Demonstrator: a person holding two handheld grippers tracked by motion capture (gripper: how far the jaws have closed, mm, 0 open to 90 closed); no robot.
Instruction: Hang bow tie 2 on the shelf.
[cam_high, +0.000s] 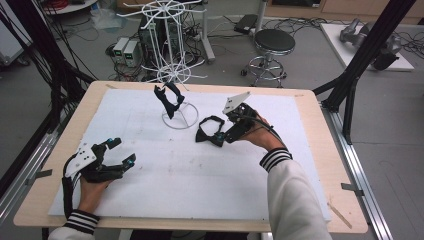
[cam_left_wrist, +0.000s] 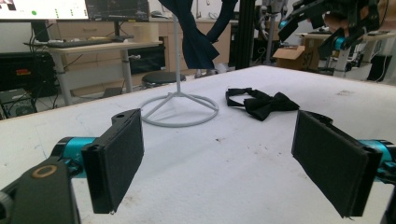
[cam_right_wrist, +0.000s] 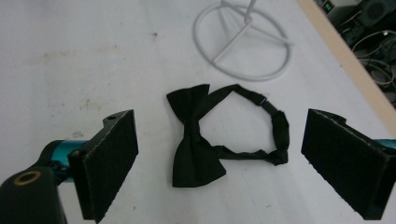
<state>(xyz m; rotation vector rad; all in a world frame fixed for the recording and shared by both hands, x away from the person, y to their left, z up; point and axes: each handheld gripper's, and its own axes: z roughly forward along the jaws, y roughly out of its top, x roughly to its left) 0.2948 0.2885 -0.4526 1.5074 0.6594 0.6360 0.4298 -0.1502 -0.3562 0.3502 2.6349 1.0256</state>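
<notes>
The right gripper (cam_high: 223, 134) has its jaws spread wide and released, hovering just over the black bow tie (cam_right_wrist: 198, 140), which lies flat on the white desk (cam_high: 200, 175) between and just ahead of them. Beyond it stands a white wire stand (cam_right_wrist: 243, 44) with a second bow tie (cam_high: 169, 99) hung on it. The left gripper (cam_high: 121, 151), jaws likewise released, rests well apart.
</notes>
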